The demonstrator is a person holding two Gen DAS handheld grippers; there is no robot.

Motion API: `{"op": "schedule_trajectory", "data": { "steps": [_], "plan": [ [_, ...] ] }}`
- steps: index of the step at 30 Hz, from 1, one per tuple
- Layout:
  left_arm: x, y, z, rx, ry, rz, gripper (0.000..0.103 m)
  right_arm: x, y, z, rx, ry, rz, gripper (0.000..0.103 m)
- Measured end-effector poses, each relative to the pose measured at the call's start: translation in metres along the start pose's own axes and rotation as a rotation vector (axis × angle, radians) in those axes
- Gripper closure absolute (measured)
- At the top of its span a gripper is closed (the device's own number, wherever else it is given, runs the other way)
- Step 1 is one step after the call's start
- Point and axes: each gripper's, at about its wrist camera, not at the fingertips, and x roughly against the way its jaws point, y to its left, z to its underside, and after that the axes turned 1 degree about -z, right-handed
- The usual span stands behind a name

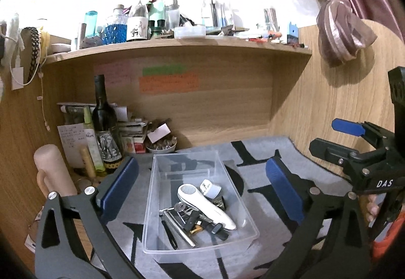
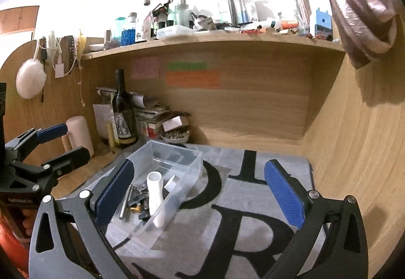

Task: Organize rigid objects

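Left gripper [image 1: 201, 184], seen through its own wrist camera, stands with its blue-padded jaws spread wide and empty, one either side of a clear plastic bin [image 1: 162, 241] without touching it. That bin sits on a grey mat with black lettering [image 1: 255, 203] that covers the desk under a wooden shelf [image 1: 177, 47]. Inside lie a white handheld device [image 1: 202, 205], a small white plug-like piece [image 1: 210, 189], a metal rod [image 1: 181, 231], keys and dark small parts, gathered toward the bin's near end. A dark wine bottle [image 1: 103, 124] and a pale pink cylinder [image 1: 50, 167] stand at the desk's left rear corner. At the right edge, the right gripper [image 1: 336, 137] shows side-on, its jaws apart, with fingers [image 1: 372, 208] of a hand behind its frame.

From the right wrist camera, the right gripper [image 2: 200, 190] also holds its jaws fully apart with nothing gripped. The bin [image 2: 177, 177] lies toward the mat's left side, its near end showing behind the left finger, the white device [image 2: 154, 190] propped against the bin's right wall. The left gripper [image 2: 60, 142] appears at the left edge, jaws parted and empty, near the pink cylinder [image 2: 78, 132] and the bottle [image 2: 122, 112].
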Motion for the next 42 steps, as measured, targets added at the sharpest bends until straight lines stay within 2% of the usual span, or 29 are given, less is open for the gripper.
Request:
{"op": "schedule_trajectory", "data": {
  "steps": [26,42],
  "plan": [
    [0.0,0.003,0.002,0.019,0.004,0.0,0.0,0.002,0.004,0.001,0.019,-0.013,0.022,0.0],
    [-0.008,0.007,0.006,0.025,0.026,-0.004,0.0,0.003,0.002,0.0,0.007,-0.011,0.003,0.0]
  ]
}}
